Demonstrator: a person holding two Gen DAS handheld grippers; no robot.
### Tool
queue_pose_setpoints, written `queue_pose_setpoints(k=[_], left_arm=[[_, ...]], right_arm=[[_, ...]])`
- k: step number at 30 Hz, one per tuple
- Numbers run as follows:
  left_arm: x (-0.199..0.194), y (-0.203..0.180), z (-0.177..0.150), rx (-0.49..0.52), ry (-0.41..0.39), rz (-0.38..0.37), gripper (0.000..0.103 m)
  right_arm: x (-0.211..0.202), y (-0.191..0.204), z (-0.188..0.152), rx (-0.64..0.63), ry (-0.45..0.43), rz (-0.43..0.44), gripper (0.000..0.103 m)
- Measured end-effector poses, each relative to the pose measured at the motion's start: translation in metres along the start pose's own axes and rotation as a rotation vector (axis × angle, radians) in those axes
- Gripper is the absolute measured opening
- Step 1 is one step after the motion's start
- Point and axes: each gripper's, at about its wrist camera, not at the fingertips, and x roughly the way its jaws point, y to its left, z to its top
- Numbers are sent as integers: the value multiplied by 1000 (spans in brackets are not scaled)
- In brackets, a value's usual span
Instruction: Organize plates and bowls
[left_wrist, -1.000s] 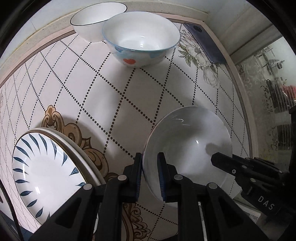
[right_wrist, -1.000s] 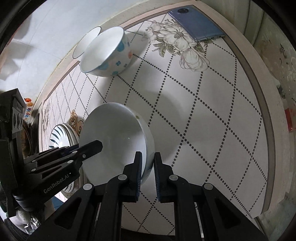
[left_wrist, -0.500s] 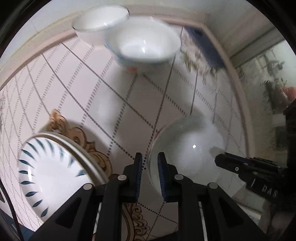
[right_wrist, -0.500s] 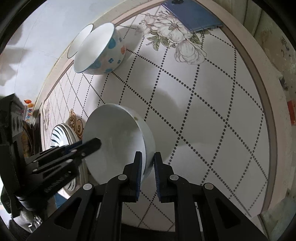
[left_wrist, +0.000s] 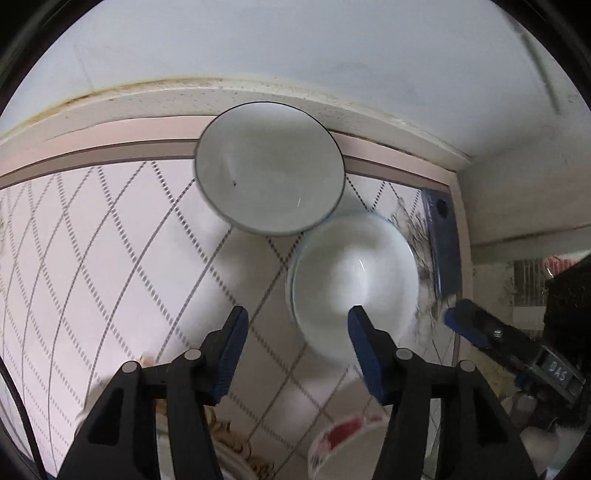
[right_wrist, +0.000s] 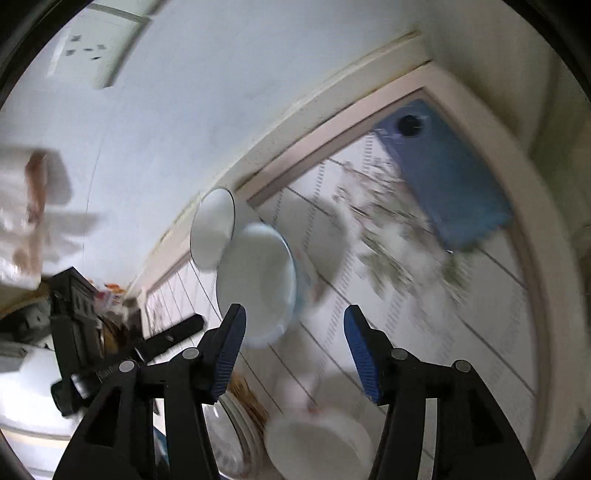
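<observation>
My left gripper (left_wrist: 297, 338) is open and empty, above the patterned tabletop (left_wrist: 110, 258). Ahead of it a white bowl with a dark rim (left_wrist: 269, 168) sits at the table's back edge, and a blue-rimmed white bowl (left_wrist: 354, 280) sits beside it on the right. A white bowl with a red-patterned outside (left_wrist: 347, 439) sits low, under the right finger. My right gripper (right_wrist: 293, 345) is open and empty. In its view the blue-rimmed bowl (right_wrist: 258, 284) and the dark-rimmed bowl (right_wrist: 212, 229) lie ahead-left, and the red-patterned bowl (right_wrist: 317, 446) lies below.
A blue phone (right_wrist: 443, 173) lies at the table's back right corner, also seen in the left wrist view (left_wrist: 441, 243). A stack of plates (right_wrist: 229, 439) sits at the lower left. The wall runs along the back edge. Clutter stands left of the table.
Both grippers have opened and let go of the white bowl they held together. Both have tilted up and forward towards the two bowls at the back. The released bowl now lies below them.
</observation>
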Motion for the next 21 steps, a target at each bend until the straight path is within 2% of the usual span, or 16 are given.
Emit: queue_pose_setpoints(k=[2,3,4,5,6,9,14,21], left_arm=[[12,-1,7,7,8,13,52],[17,-4,10,12,12,19,47],[21,-6,12,18,17,21,29],[27,-8,13,29,30,24,16],[31,-12,14,44,35,50,15],[32,-14,12,64,12,82,11],[28,-17,9,76,5,93,11],[-2,-28,-1,117,-23,87,11]], right_arm=[[25,3,14,11,27,-9,58],[36,5,18,9,43,-19,57],[47,5,21,7,55,-29,56],[54,5,22,6,64,-34,48],[62,4,24,2,80,-47,31],[78,5,24,-13,99,-107,15],[78,7,19,-38,79,-131,14],[64,18,8,-57,55,-139,14]])
